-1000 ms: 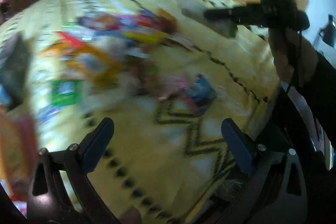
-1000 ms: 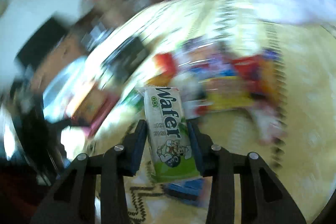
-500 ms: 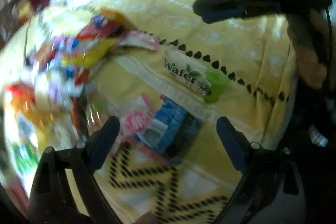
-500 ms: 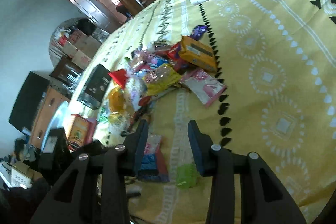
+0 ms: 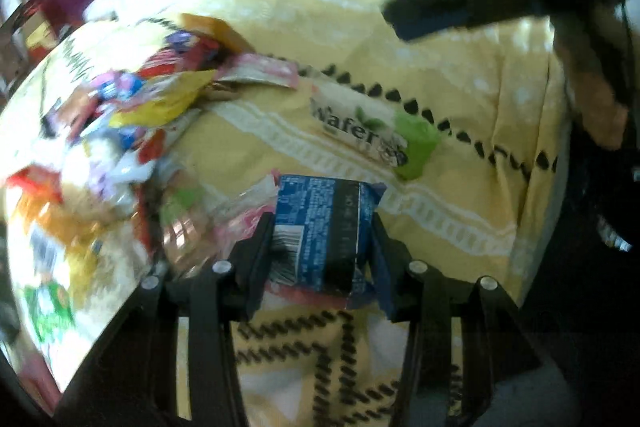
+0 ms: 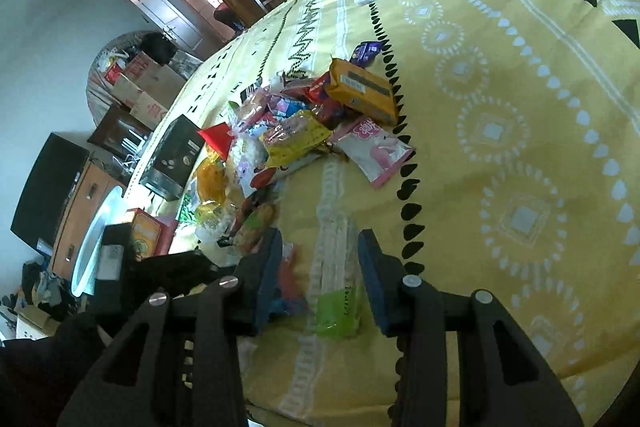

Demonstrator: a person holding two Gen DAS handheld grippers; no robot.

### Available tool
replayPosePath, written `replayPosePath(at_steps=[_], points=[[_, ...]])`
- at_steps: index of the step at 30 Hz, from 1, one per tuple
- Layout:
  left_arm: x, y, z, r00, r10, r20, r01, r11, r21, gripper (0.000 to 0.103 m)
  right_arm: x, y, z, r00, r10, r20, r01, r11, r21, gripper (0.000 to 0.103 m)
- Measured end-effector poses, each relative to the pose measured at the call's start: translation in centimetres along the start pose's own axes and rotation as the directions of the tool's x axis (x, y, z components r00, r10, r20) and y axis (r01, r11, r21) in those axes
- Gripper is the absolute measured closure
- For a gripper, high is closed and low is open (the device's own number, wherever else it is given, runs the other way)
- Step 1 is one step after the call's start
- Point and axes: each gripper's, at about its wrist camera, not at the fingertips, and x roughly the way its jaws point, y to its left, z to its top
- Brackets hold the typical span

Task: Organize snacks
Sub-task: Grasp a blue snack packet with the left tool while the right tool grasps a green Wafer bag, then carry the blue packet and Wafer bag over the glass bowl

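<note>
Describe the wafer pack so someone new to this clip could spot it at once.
On the yellow patterned bedspread, look away from the heaped snack pile toward the near edge. The wafer pack lies flat, alone beside a row of black heart shapes: long and cream, printed "Wafer", with a bright green end.

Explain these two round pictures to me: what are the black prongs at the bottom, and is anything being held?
There is no robot here. A person holds a two-finger gripper in each hand, and each has a wide-angle camera looking along its fingers. One picture comes from the left gripper, the other from the right gripper. Both look down on a yellow bedspread with a heap of snack packets. The left jaws are closing on a blue packet. The right jaws grip nothing; a green wafer pack lies on the cloth.
</note>
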Motion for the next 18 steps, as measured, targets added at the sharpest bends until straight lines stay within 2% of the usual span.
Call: replayPosePath(at_steps=[4, 5, 8, 11, 12, 13, 15, 16, 18], points=[[-3.5, 1.9, -1.7, 0.995, 0.088, 0.050, -0.080, 0.987, -0.142, 0.058, 1.6, 0.8, -0.5, 0.997, -0.041, -0.068, 0.041, 0.999, -0.006, 0.059], [-4.6, 2.6, -2.3, 0.989, 0.133, 0.056, -0.121, 0.975, -0.185, 0.058, 2.5, 1.5, -0.8, 0.992, -0.076, -0.103, 0.072, 0.997, -0.034, 0.059], [-6.9, 4.2, -3.0, 0.977, 0.204, 0.069, -0.176, 0.941, -0.288, 0.058, 4.6, 3.1, -1.5, 0.977, -0.147, -0.154, 0.134, 0.987, -0.091, 0.055], [-9.1, 5.0, -3.4, 0.956, 0.278, 0.091, -0.232, 0.911, -0.341, 0.058, 7.0, 3.7, -2.1, 0.950, -0.242, -0.198, 0.218, 0.967, -0.136, 0.054], [-9.4, 5.5, -3.4, 0.951, 0.293, 0.100, -0.241, 0.904, -0.353, 0.058, 7.8, 3.7, -2.3, 0.931, -0.304, -0.201, 0.276, 0.948, -0.156, 0.054], [-10.3, 5.7, -3.7, 0.946, 0.307, 0.108, -0.250, 0.898, -0.362, 0.058, 8.1, 3.7, -2.4, 0.923, -0.330, -0.196, 0.301, 0.940, -0.163, 0.054], [-11.6, 6.4, -3.9, 0.936, 0.332, 0.120, -0.264, 0.884, -0.386, 0.058, 8.9, 3.6, -2.5, 0.920, -0.337, -0.199, 0.309, 0.937, -0.161, 0.053], [-12.1, 6.7, -4.1, 0.930, 0.348, 0.118, -0.276, 0.873, -0.402, 0.058, 9.5, 3.4, -2.6, 0.912, -0.353, -0.209, 0.323, 0.932, -0.165, 0.053], [-12.8, 7.2, -4.3, 0.920, 0.372, 0.121, -0.292, 0.859, -0.420, 0.058, 10.3, 3.1, -2.9, 0.901, -0.377, -0.215, 0.345, 0.923, -0.173, 0.058]])
